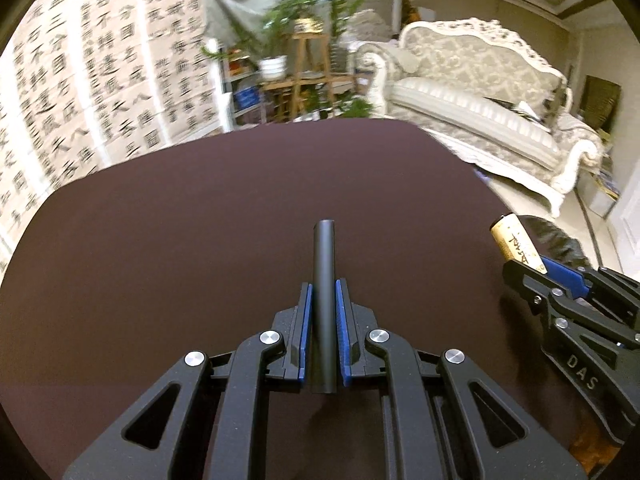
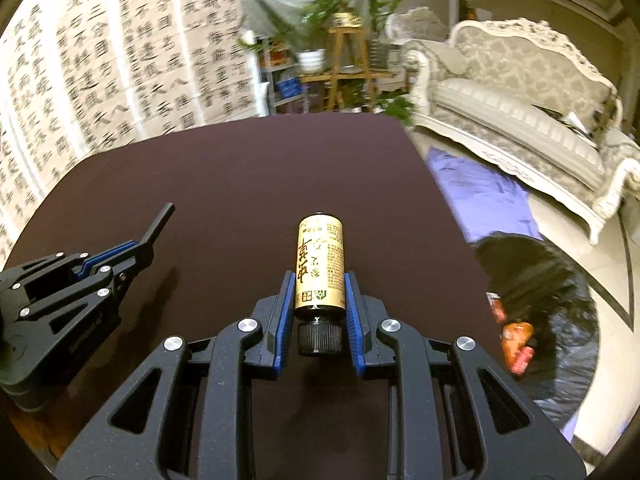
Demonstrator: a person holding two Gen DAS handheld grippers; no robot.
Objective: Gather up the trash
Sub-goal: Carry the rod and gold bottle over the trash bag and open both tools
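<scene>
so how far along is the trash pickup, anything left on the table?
Done: the black bag on the floor right of the table already holds some wrappers. In hand: left gripper shut on a dark tube, right gripper shut on a bottle. Left: bag both items. The visible tabletop shows nothing else.

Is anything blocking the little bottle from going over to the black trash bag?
Nothing visible is. The right gripper holds the little bottle above the bare dark table, and the open black trash bag sits on the floor past the table's right edge.
</scene>
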